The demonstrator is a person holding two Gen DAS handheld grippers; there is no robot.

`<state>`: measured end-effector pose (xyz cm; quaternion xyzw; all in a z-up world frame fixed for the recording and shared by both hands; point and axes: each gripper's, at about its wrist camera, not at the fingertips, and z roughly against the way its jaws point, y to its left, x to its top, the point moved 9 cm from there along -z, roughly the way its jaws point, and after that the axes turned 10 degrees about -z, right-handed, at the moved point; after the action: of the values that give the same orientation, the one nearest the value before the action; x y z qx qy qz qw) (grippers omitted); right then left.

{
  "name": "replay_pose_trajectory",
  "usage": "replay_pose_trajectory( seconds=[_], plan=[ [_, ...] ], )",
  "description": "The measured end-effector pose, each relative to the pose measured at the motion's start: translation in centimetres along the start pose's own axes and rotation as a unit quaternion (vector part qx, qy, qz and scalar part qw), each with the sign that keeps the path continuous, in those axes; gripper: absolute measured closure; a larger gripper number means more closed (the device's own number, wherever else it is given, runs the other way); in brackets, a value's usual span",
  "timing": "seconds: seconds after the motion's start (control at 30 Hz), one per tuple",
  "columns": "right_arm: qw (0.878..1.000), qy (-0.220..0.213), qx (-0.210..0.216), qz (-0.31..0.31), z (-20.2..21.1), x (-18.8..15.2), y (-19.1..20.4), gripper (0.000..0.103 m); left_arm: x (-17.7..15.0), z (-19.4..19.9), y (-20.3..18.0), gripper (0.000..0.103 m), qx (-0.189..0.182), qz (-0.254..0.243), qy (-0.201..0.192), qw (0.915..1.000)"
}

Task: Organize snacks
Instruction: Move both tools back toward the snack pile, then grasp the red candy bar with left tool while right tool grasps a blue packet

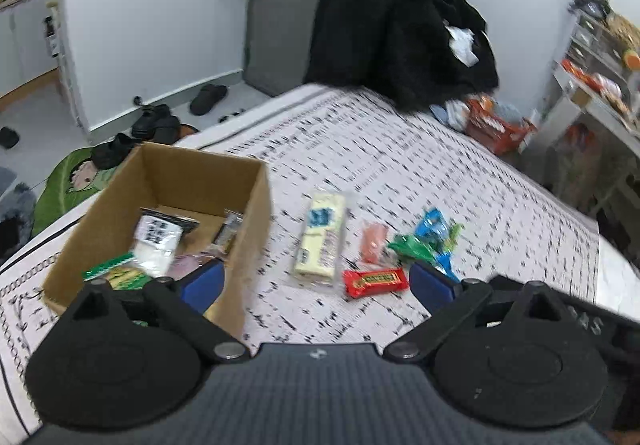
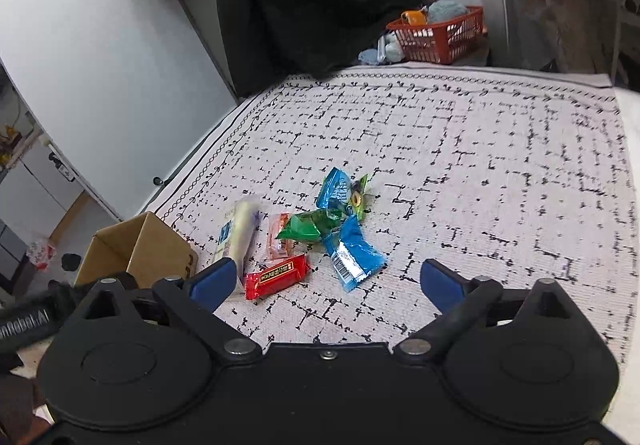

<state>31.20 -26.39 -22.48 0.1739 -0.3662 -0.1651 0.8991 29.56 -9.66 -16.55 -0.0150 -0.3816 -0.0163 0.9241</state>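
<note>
An open cardboard box (image 1: 256,205) sits on the patterned mat at the left and holds several snack packets (image 1: 156,237). To its right lie a pale yellow cracker pack (image 1: 320,237), a pink packet (image 1: 374,241), a red bar (image 1: 376,282), a green packet (image 1: 412,247) and blue packets (image 1: 434,223). My left gripper (image 1: 316,281) hovers open above the box's near right corner and the red bar. My right gripper (image 2: 326,279) is open too, just short of the red bar (image 2: 278,276), the green packet (image 2: 308,228) and a blue packet (image 2: 352,255). The box corner (image 2: 140,249) shows at its left.
A chair draped in black clothing (image 1: 400,25) stands at the mat's far edge, next to a red basket (image 2: 440,33). Shelves with goods (image 1: 600,77) line the right side. Shoes (image 1: 156,121) and a green cushion (image 1: 76,181) lie on the floor left of the mat (image 2: 480,165).
</note>
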Motion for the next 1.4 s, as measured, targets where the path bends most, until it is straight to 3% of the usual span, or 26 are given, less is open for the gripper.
replay_pose_trajectory(
  seconds=[0.13, 0.2, 0.27, 0.43, 0.5, 0.73, 1.1, 1.27, 1.4],
  plan=[
    [1.0, 0.01, 0.006, -0.002, -1.2, 0.6, -0.3, 0.016, -0.2, -1.7, -1.0, 0.015, -0.005, -0.028, 0.023, 0.9993],
    [1.0, 0.012, 0.009, -0.003, -1.9, 0.9, -0.4, 0.027, 0.0, -2.4, -1.5, 0.017, 0.011, -0.055, 0.023, 0.9981],
    [1.0, 0.021, 0.01, -0.011, -2.8, 1.1, -0.7, 0.031, 0.1, -3.4, -2.3, 0.02, 0.003, -0.076, 0.03, 0.9966],
    [1.0, 0.028, 0.007, -0.006, -4.3, 1.4, -1.3, 0.033, 0.2, -5.6, -4.0, 0.027, -0.001, -0.123, 0.038, 0.9917],
    [0.999, 0.033, 0.01, -0.01, -4.9, 1.2, -1.7, 0.04, 0.1, -6.5, -4.7, 0.031, -0.009, -0.133, 0.043, 0.9902],
    [0.999, 0.042, 0.015, -0.024, -6.4, 0.7, -3.2, 0.043, -0.8, -10.0, -6.5, 0.04, -0.028, -0.153, 0.054, 0.9864],
    [0.997, 0.057, 0.023, -0.043, -8.7, 0.6, -4.1, 0.044, -2.0, -14.3, -7.7, 0.044, -0.045, -0.176, 0.069, 0.9809],
    [0.997, 0.062, 0.03, -0.037, -9.7, 0.3, -3.8, 0.043, -1.7, -15.4, -7.8, 0.044, -0.056, -0.169, 0.054, 0.9825],
    [0.998, 0.059, 0.028, -0.024, -10.3, 0.5, -3.4, 0.043, -2.5, -16.1, -7.2, 0.044, -0.059, -0.144, 0.072, 0.9852]
  ],
)
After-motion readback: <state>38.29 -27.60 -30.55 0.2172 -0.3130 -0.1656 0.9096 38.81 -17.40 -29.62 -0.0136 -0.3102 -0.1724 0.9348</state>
